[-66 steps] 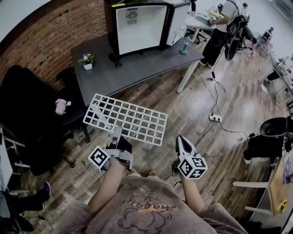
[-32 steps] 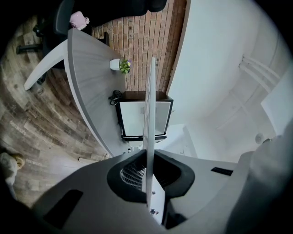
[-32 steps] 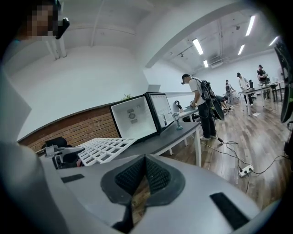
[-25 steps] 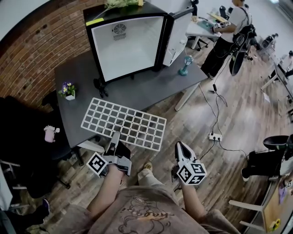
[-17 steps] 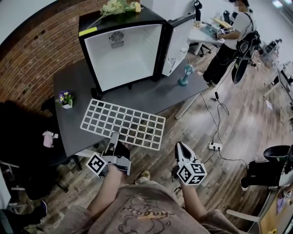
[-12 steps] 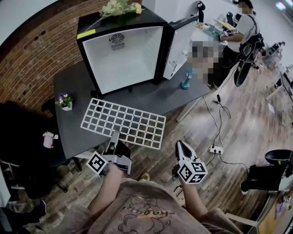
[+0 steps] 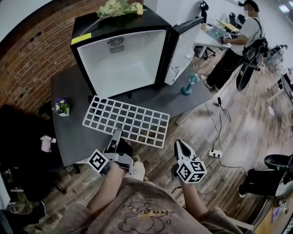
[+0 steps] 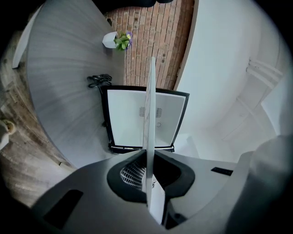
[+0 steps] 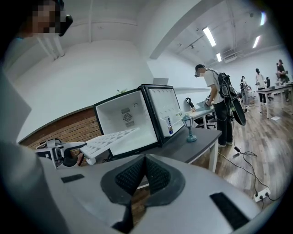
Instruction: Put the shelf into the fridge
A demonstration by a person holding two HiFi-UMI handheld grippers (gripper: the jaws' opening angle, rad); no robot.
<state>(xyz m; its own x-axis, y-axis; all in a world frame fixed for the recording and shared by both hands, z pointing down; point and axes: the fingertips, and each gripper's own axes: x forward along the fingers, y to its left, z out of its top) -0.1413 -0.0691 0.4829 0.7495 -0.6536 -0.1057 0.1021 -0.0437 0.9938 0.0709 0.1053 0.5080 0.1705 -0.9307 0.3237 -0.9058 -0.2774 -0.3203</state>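
Shelf [image 7: 128,121] is held flat above the table [image 7: 68,132], on the near side of the open fridge [image 7: 119,59], long axis running left to right. Its near edge is clamped by the left gripper [image 7: 117,135], forearm stretched forward. The right gripper [image 7: 181,146] is held apart to the right, jaws together and empty.

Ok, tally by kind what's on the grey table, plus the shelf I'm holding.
Fridge: 1
Flower bunch on fridge: 1
Potted plant: 1
Lantern ornament: 1
Small black item: 1
Wire shelf: 1
Total: 6
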